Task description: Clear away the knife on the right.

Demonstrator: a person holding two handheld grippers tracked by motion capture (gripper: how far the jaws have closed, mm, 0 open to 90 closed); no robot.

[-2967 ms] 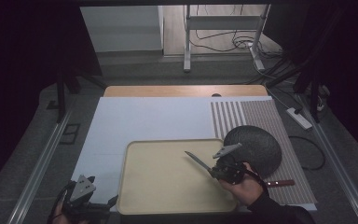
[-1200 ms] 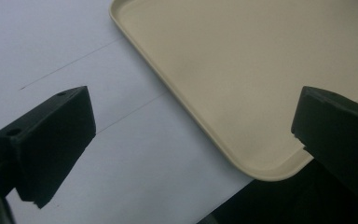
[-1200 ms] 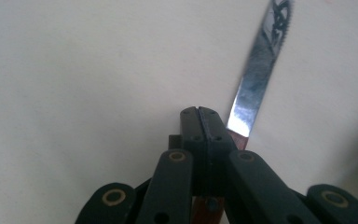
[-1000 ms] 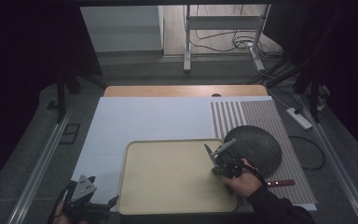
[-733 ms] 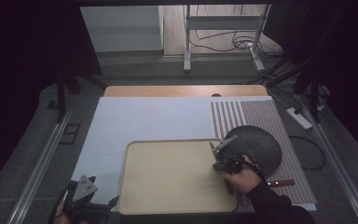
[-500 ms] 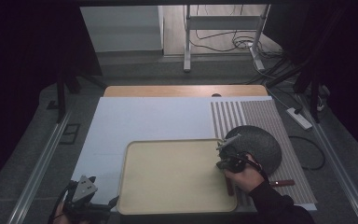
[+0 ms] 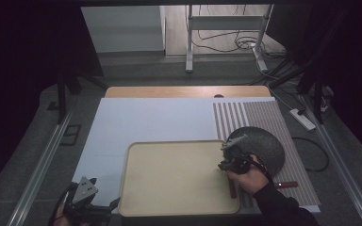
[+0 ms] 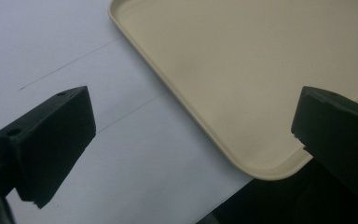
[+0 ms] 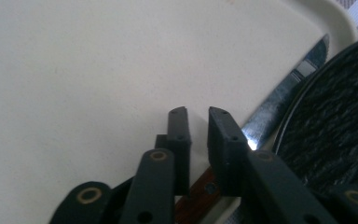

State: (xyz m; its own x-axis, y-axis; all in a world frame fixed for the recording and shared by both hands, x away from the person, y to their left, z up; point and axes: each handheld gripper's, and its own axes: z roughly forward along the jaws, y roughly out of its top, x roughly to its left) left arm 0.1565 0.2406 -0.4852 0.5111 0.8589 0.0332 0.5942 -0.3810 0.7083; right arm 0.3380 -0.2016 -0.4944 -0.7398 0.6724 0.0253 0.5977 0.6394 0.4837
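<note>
My right tool (image 7: pixel 227 159) sits at the right edge of the cream tray (image 7: pixel 169 179), just beside the dark round plate (image 7: pixel 264 146), which rests on the striped mat (image 7: pixel 259 115). In the right gripper view the jaws have just been opening and now stand a narrow slit apart, with nothing pinched between the pads. The knife (image 9: pixel 279 107) lies right under and past them: its brown wooden handle (image 9: pixel 193 200) shows below the jaws, and its steel blade runs along the tray's rim, close against the edge of the plate, tip toward the tray's far corner. Whether the blade touches the plate I cannot tell. My left tool (image 7: pixel 86 197) rests low at the near left of the surface, just beside the tray's near left corner. In the left gripper view its jaws are spread wide and empty, over the white sheet (image 8: pixel 74 60) and that tray corner.
</note>
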